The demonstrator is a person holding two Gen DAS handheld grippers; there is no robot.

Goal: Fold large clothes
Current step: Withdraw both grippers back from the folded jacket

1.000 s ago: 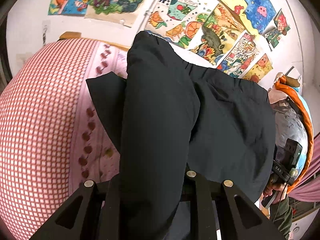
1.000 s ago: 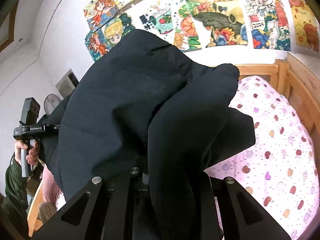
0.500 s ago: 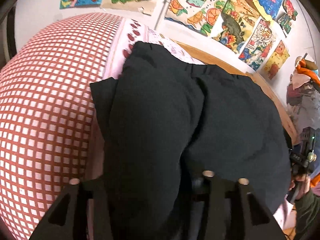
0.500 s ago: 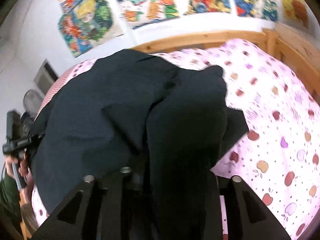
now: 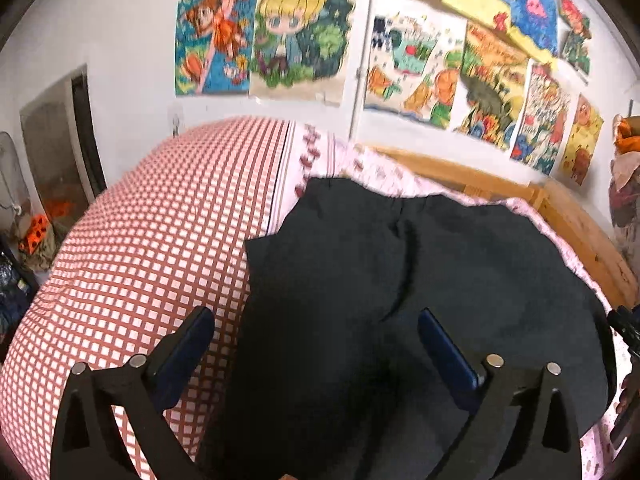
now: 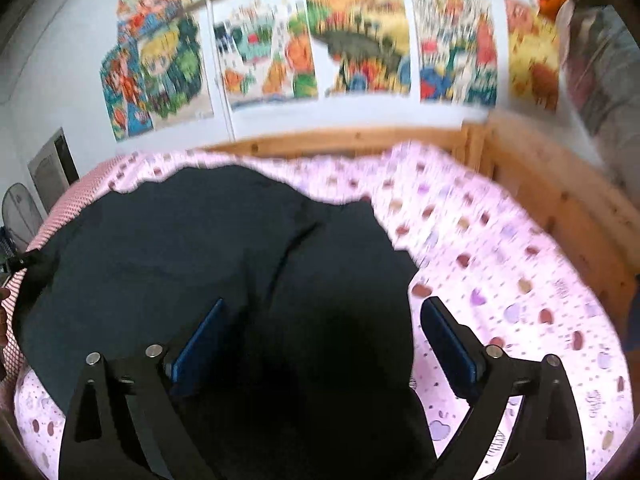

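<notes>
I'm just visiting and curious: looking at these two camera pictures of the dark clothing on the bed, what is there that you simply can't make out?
- What kind of garment the dark garment is: both views, bunched up, near part cut off by the bottom edge.
- The bed sheet beneath it: covered in both views.
- The wall posters: details smeared by blur in the right wrist view.
- The other gripper in each view: only a sliver at the frame edge.

Wall posters [image 6: 360, 44] smeared by blur, dark garment [image 5: 400, 300] cut off at lower edge, bedsheet [image 6: 500, 248] pattern blurred
</notes>
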